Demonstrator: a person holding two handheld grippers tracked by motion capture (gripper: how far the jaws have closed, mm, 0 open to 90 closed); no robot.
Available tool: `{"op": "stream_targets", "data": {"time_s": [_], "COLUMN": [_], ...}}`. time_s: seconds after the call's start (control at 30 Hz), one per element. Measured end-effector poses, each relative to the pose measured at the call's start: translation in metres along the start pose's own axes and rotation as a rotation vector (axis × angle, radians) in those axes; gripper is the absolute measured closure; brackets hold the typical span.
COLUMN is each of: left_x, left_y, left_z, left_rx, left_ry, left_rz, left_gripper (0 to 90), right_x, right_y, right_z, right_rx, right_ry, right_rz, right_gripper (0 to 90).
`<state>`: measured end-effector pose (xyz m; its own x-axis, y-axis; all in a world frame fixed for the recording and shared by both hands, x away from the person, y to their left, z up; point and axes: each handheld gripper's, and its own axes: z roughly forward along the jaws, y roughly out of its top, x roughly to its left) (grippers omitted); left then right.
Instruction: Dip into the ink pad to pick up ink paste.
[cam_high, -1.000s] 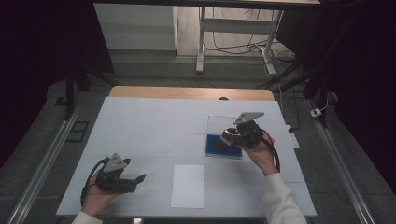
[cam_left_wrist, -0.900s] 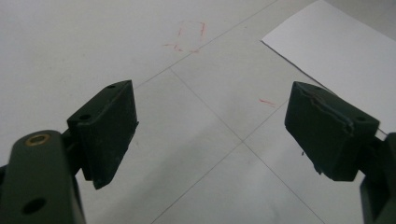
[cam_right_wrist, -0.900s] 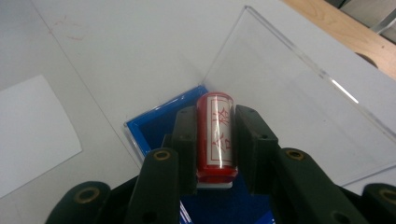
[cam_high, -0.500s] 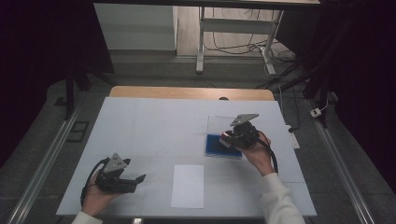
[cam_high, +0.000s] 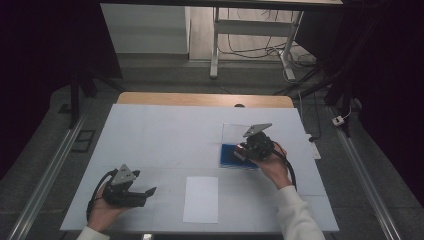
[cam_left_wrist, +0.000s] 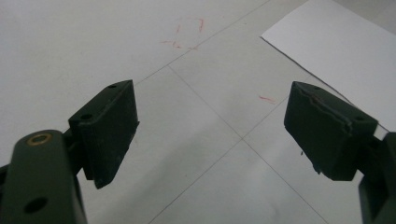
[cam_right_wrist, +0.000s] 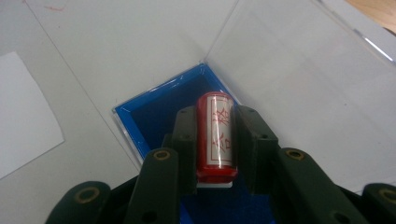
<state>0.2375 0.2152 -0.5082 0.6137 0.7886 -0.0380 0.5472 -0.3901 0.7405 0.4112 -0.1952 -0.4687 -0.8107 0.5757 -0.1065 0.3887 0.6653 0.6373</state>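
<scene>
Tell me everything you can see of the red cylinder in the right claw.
The red cylinder is small and glossy, with a pale face bearing red characters inside a thin frame, which suggests a seal stamp. It looks like plastic or lacquered stone. The right claw is shut on it, one black pad pressing each long side, its top end pointing away from the camera. It hangs over the blue-lined box, whose clear lid stands open behind it. Whether its lower end touches the lining is hidden.

Right tool (cam_high: 246, 151) hovers over blue tray (cam_high: 230, 156), seemingly gripping something small.
</scene>
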Motion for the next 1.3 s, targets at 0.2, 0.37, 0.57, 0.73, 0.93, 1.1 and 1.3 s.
{"op": "stream_targets", "data": {"time_s": [0.2,0.37,0.57,0.73,0.93,1.1,1.3], "left_x": [0.0006,0.0003,0.0002,0.0000,-0.0013,-0.0022,-0.0019], "left_y": [-0.0002,-0.0003,-0.0004,-0.0004,-0.0006,-0.0006,-0.0004], "left_z": [-0.0006,-0.0003,-0.0002,0.0001,-0.0002,0.0005,0.0007], "left_rx": [-0.002,0.001,0.001,0.004,0.003,0.008,0.006], "left_ry": [0.001,0.000,0.001,0.000,0.002,0.003,-0.001], "left_rz": [-0.001,0.001,0.000,0.001,-0.001,0.000,-0.007], "left_gripper": [18.2,18.2,18.2,18.2,18.2,18.2,18.2], "right_x": [-0.0004,-0.0011,0.0000,0.0002,0.0017,0.0057,0.0072], "right_y": [-0.0007,-0.0010,-0.0002,-0.0003,-0.0020,-0.0033,-0.0016], "right_z": [0.0015,0.0019,0.0029,0.0037,0.0074,0.0080,0.0089], "right_rx": [0.008,0.007,0.013,0.019,0.041,0.042,0.057], "right_ry": [0.000,0.002,-0.007,-0.013,-0.021,-0.045,-0.056], "right_rz": [0.002,0.008,0.003,0.006,0.005,-0.015,-0.018], "right_gripper": [69.7,69.7,69.8,69.9,70.4,70.5,70.5]}}
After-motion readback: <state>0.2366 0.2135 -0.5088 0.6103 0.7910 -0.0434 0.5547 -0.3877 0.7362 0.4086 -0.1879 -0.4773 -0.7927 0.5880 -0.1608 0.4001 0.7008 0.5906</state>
